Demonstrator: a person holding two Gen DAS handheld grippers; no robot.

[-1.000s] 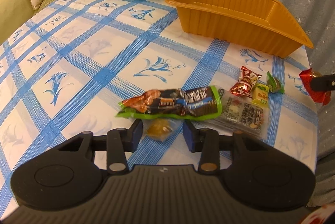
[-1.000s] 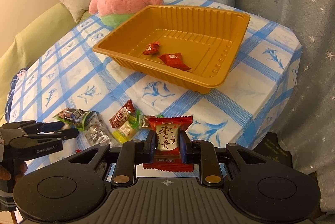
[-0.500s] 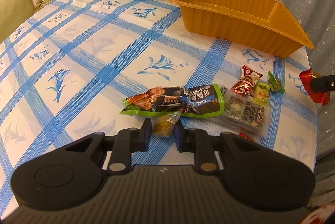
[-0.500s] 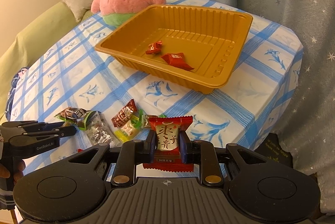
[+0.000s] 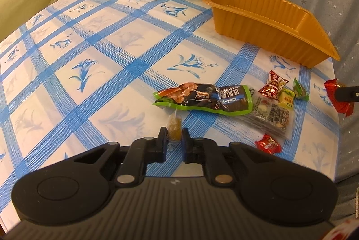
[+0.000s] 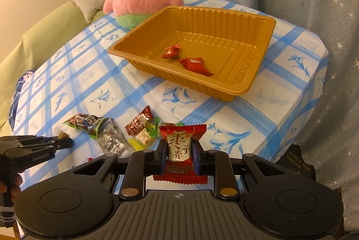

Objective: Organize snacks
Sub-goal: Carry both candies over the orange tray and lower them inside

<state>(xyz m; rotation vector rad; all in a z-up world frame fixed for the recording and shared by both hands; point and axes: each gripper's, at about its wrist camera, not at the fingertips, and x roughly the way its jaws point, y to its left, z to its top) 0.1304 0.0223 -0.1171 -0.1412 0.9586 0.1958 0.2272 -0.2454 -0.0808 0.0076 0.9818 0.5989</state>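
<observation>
Left wrist view: our left gripper has just pinched the amber candy at lower centre and begun lifting it. Our right gripper still clamps the red packet; both can go to the tray, upper centre.

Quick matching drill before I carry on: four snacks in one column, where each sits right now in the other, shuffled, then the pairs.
1. amber jelly
2. red date packet
3. long green-edged packet
4. two red candies

A. in the gold tray
B. in the left gripper
C. lying on the tablecloth
D. in the right gripper

Pairs: 1-B, 2-D, 3-C, 4-A
</observation>
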